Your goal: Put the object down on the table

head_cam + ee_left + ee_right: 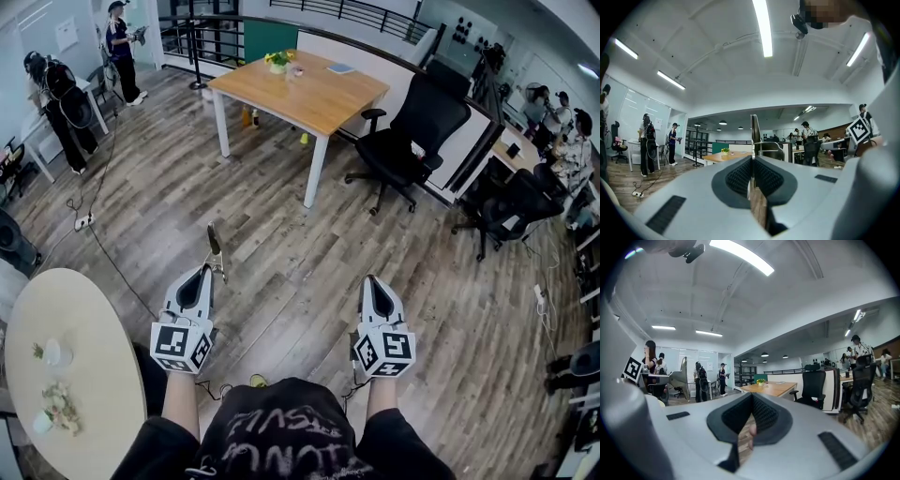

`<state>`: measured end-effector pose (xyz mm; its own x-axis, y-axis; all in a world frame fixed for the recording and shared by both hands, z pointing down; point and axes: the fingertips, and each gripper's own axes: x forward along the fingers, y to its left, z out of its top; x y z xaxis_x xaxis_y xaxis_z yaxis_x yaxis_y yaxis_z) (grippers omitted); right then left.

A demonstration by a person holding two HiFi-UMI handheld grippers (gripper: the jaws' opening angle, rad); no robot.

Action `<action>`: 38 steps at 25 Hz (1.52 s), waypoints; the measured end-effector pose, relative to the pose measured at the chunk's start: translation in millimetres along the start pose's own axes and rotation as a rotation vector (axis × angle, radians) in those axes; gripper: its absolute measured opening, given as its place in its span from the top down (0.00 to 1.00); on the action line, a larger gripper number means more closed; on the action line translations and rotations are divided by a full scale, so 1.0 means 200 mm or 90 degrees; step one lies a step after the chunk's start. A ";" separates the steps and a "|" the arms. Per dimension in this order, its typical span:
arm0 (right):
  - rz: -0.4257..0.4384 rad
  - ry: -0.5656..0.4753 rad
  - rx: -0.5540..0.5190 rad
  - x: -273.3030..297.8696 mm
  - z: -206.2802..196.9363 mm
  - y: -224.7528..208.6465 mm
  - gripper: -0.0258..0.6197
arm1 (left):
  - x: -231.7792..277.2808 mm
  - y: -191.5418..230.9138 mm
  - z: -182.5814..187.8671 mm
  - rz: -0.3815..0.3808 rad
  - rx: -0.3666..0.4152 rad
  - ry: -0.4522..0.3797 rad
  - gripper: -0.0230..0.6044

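**Two hand-held grippers over plank floor, a utensil clamped in the left**

Several things are spread around the open floor. A rectangular wooden counter (309, 98) on white legs is seen ahead, well apart from both tools; a small potted plant (277, 62) and a flat blue item (340, 67) are carried on it. A black office chair (412, 131) is placed just beside its right end, and a second black chair (511, 211) stands farther right. A pale oval counter (80, 375) lies close at the lower left, with a white cup (54, 353) and some sprigs on it. A cable with a power strip (84, 221) is trailed across the floor between the two counters. People (56, 103) are standing at the far left.

The grey-brown plank floor (300, 272) lies under both grippers, in an office lit by ceiling strip lights.

A slim metal utensil (215, 246) is pinched at its lower end in the closed jaws of the left hand-held gripper (208, 270) and projects beyond the tips, over the floor and on no counter. Its exact kind cannot be told. The right hand-held gripper (372, 279) is held with jaws together and nothing between them.
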<state>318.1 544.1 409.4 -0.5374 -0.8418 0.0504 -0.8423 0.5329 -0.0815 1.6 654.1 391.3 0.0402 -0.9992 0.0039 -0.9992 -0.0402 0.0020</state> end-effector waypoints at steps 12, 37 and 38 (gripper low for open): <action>-0.008 0.003 -0.004 0.13 -0.02 0.15 0.95 | 0.04 0.19 0.01 -0.017 0.006 -0.005 0.94; 0.003 0.017 -0.003 1.19 -0.03 -0.14 0.95 | 1.03 0.54 -0.11 0.002 -0.005 0.041 0.94; 0.004 0.018 0.000 1.26 -0.03 -0.17 0.95 | 1.10 0.56 -0.11 0.006 -0.006 0.042 0.94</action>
<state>212.1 314.5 429.9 -0.5439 -0.8356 0.0776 -0.8387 0.5383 -0.0823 -101.3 430.5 414.5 0.0309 -0.9971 0.0692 -0.9995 -0.0303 0.0106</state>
